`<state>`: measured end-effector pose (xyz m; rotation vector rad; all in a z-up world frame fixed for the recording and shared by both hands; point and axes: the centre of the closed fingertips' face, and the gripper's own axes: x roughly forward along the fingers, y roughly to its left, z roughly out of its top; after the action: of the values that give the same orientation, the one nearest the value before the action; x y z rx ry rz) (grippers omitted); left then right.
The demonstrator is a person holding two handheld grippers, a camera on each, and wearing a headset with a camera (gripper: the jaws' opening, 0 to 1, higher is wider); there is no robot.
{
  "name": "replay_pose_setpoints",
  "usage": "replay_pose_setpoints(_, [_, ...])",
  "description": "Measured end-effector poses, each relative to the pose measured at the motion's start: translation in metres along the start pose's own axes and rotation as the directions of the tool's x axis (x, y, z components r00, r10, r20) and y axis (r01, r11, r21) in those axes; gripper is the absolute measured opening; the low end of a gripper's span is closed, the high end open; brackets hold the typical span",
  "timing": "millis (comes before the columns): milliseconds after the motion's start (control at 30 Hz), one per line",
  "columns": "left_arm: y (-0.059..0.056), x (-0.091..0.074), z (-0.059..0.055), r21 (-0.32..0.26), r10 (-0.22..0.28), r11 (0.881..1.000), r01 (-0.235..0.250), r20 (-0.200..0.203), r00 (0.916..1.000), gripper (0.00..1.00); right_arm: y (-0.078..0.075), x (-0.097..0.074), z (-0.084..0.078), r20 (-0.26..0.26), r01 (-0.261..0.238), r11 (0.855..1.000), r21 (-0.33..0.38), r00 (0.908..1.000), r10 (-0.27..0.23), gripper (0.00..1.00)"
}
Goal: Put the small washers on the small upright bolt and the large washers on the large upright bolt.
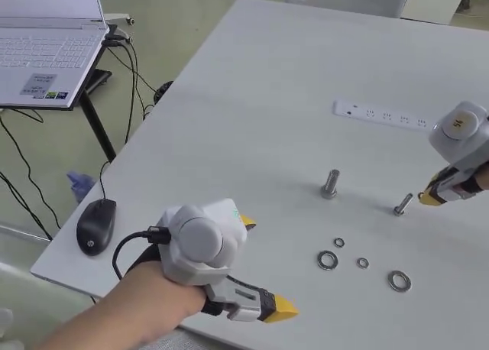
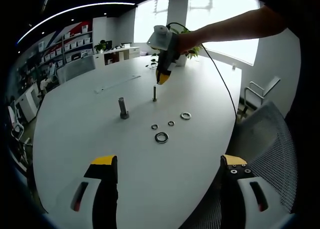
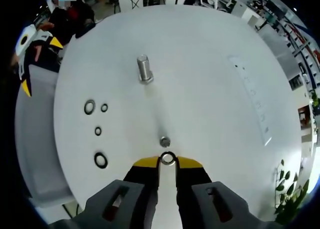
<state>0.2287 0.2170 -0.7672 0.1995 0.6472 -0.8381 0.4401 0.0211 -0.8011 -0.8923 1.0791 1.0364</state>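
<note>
- Our right gripper pinches a metal washer, its rim partly hidden by the jaws, just short of the small bolt.
- Our left gripper has its jaws wide apart and empty.
- Four loose washers lie flat on the white surface.

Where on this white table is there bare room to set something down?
Bare: the wide stretch between the black mouse and the large steel bolt, and beyond the white power strip. Crowded: around the loose metal washers and small bolt.

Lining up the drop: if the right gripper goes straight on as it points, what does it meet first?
Probably the small upright bolt, just ahead of the small washer pinched in the right gripper; height over it is unclear.
</note>
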Motion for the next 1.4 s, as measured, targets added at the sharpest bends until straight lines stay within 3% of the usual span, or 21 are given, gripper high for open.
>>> replay_pose_setpoints(400, [0.001, 0.001, 0.001, -0.002, -0.001, 1.000, 0.001, 0.001, 1.0000, 0.84, 0.001, 0.004, 0.012, 0.004, -0.010, 1.000, -0.019, 0.9999, 0.010, 0.12])
replay_pose_setpoints(1400, [0.004, 0.003, -0.001, -0.014, -0.002, 1.000, 0.002, -0.003, 1.0000, 0.84, 0.000, 0.016, 0.010, -0.019, -0.017, 0.999, -0.030, 0.9997, 0.016, 0.12])
